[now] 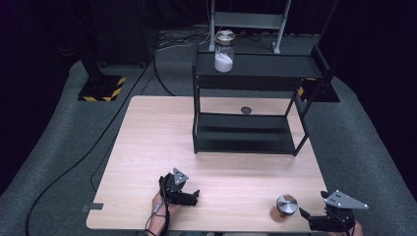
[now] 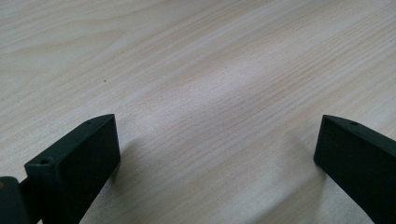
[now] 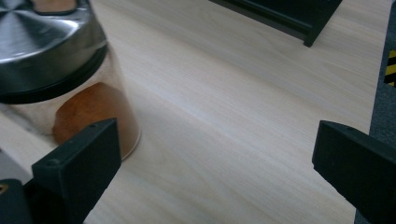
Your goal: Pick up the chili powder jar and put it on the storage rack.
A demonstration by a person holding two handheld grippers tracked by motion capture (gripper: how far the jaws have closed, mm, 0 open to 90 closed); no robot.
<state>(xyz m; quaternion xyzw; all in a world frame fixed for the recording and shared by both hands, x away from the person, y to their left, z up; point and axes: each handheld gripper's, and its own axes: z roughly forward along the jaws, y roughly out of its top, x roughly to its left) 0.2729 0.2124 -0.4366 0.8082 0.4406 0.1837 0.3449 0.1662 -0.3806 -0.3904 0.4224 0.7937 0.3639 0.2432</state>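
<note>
Sitting at the near right corner of the table [image 1: 147,147], the brown-filled jar [image 1: 285,207] is waiting just left of the right gripper [image 1: 314,220], whose jaws are standing wide apart with the jar's wall beside one of them rather than between them. In the right gripper view the jar [image 3: 70,88] is showing a clear wall, a brown powdery fill low down, and a brushed metal lid [image 3: 42,42]. It is probably going to feel rigid, smooth and somewhat slippery, moderately light since it is only partly filled, and breakable if the wall is glass; squeezing the straight wall below the lid looks like the safest hold, keeping it upright.

Far across the table, a second jar [image 1: 223,51] holding white powder is standing on the top tier of the black shelf [image 1: 255,66], whose lower tier is lying bare.

The left gripper [image 1: 189,196] is resting near the near edge, its jaws also spread over bare wood [image 2: 210,70], holding nothing.
</note>
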